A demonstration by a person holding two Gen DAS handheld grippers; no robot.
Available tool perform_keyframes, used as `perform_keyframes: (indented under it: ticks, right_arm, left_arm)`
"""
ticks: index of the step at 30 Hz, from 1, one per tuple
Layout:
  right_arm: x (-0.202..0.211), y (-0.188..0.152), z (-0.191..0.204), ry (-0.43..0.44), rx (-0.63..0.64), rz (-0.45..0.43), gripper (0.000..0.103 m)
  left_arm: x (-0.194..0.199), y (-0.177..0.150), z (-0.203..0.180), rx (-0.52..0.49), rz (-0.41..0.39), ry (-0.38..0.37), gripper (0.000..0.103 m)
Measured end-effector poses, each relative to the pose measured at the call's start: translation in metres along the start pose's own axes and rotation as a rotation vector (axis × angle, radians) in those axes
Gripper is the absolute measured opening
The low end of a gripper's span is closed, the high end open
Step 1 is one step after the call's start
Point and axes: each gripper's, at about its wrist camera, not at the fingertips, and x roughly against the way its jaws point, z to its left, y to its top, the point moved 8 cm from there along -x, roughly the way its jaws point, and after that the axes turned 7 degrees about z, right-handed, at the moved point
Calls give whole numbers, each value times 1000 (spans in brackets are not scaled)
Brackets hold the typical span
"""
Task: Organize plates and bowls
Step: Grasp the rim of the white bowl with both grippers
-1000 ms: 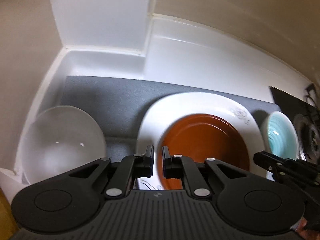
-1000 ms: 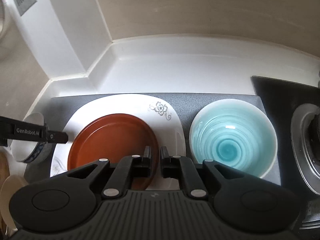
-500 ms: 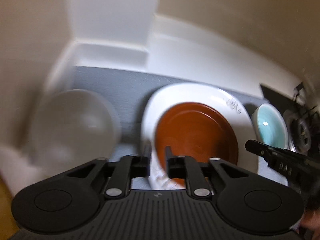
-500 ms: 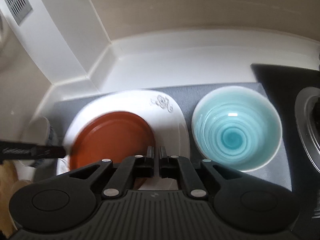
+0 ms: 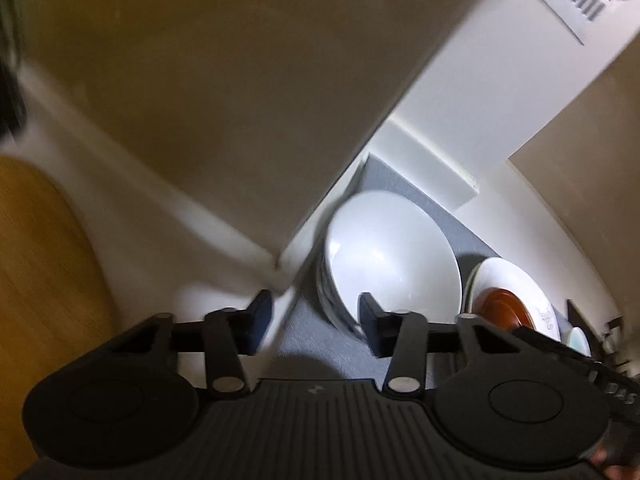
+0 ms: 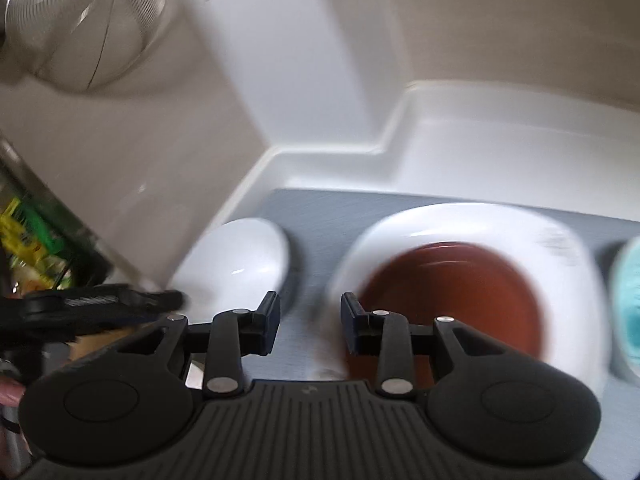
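A white bowl (image 5: 392,252) sits on the grey mat (image 5: 320,340) just ahead of my open, empty left gripper (image 5: 314,322), whose right finger is close to its rim. It also shows in the right wrist view (image 6: 240,260). A brown plate (image 6: 452,292) lies on a large white plate (image 6: 560,248), in front of my open, empty right gripper (image 6: 308,324). The brown plate (image 5: 504,308) shows on the white plate (image 5: 516,280) in the left wrist view. A teal bowl (image 6: 628,300) is at the right edge. The left gripper (image 6: 120,304) shows at the left.
A white wall corner and raised counter ledge (image 6: 340,148) stand behind the mat. A wooden board (image 5: 40,264) lies at the left. A metal mesh strainer (image 6: 80,20) hangs at upper left. Coloured packaging (image 6: 28,236) sits at the far left.
Both grippers opened from shut. The left gripper swung left to face the white bowl and the wall corner. The right gripper shifted left, so the teal bowl slid to the right edge.
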Motion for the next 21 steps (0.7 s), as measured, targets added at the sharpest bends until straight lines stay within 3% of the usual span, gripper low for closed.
perform_keyframes:
  ticks: [3,6,10,11,15,21]
  right_arm:
    - [-17,5,11,-6,-3,3,37]
    - [-29,9,15,-21,-26,6,37]
    - [-48,12,16,-92,3,41,35]
    - [-52,14,18,-96,15,49,34]
    - [-61,16,20,-132,42,82,11]
    - [-52,6,25,-166,83,137,10]
  left_arm:
    - [-3,0,5,38,13,-34,42]
    - [0,0,11,52,28,-91,32]
    - [-8,7,12,72,57,-104,25]
    - [-10,7,12,75,69,-100,23]
    - [-12,7,3,38,92,-73,20]
    - [-8,-9,4,36,159,-86,20]
